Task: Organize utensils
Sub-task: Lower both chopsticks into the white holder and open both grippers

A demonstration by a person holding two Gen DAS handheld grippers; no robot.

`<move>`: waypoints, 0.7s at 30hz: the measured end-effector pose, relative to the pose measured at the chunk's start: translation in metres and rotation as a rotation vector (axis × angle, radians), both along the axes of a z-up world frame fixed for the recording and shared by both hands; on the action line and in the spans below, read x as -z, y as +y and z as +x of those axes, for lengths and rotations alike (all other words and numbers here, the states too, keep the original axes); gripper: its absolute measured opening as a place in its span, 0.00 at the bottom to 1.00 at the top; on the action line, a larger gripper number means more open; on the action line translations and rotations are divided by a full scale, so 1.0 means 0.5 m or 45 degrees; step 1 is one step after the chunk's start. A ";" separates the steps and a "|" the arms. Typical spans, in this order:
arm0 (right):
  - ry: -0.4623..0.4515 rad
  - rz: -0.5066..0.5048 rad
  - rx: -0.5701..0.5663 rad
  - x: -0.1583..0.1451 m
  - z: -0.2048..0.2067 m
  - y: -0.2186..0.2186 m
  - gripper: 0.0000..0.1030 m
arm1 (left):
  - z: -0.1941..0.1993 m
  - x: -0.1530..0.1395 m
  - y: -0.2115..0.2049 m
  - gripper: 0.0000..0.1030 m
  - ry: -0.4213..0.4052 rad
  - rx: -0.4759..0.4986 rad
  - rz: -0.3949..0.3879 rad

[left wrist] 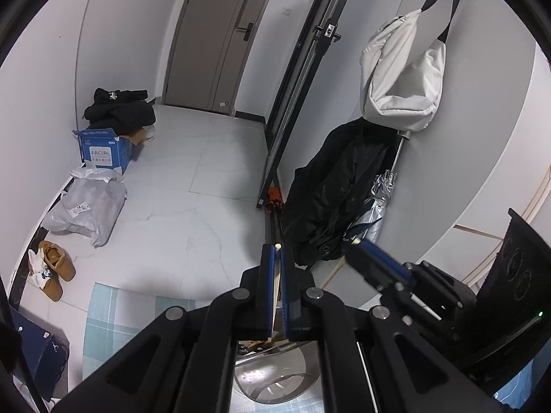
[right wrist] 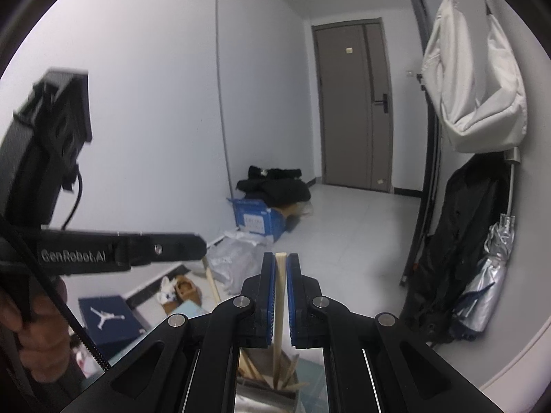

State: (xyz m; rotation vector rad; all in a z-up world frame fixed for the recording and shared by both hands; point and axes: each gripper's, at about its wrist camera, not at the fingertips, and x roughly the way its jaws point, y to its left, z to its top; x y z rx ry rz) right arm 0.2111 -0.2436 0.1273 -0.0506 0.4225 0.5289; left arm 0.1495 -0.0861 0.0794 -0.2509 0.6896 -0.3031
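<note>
Hidden: the lower ends of both chopsticks run down behind the gripper frames, so where each one ends is hard to make out.
Cut off: the metal holder [right wrist: 265, 395] shows only as a shiny strip between the right gripper's arms; the metal dish [left wrist: 272, 378] below the left gripper is also only partly seen.
Left gripper [left wrist: 277, 251]: fingers nearly together, pinching one pale wooden chopstick [left wrist: 275, 292] between the blue pads [left wrist: 271, 275]; the stick's tip pokes just past the fingertips.
Right gripper [right wrist: 281, 258]: fingers drawn in on a second chopstick [right wrist: 279, 303], which stands almost upright between the blue pads [right wrist: 272, 289], its square top level with the fingertips.
Where the sticks are: the right one's lower part drops toward the metal holder, where more wooden sticks [right wrist: 251, 368] lean; whether it touches them cannot be told.
Left gripper from the right view: its dark side reaches in from the left, with a stick slanting below its tip.
Cloth: a pale blue checked cloth [left wrist: 113, 313] lies under the work area.
</note>
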 end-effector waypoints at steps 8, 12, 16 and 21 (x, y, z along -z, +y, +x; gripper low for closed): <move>0.062 -0.043 -0.055 0.037 -0.003 0.010 0.05 | 0.008 0.028 0.005 0.00 0.045 0.002 0.011; 0.106 -0.064 -0.062 0.061 -0.001 0.013 0.05 | 0.010 0.048 0.007 0.00 0.087 0.022 0.009; 0.186 -0.085 -0.065 0.089 0.008 0.010 0.06 | 0.013 0.065 0.012 0.00 0.118 0.039 0.000; 0.228 -0.063 -0.059 0.097 0.003 0.003 0.08 | 0.025 0.080 0.011 0.00 0.170 0.083 0.008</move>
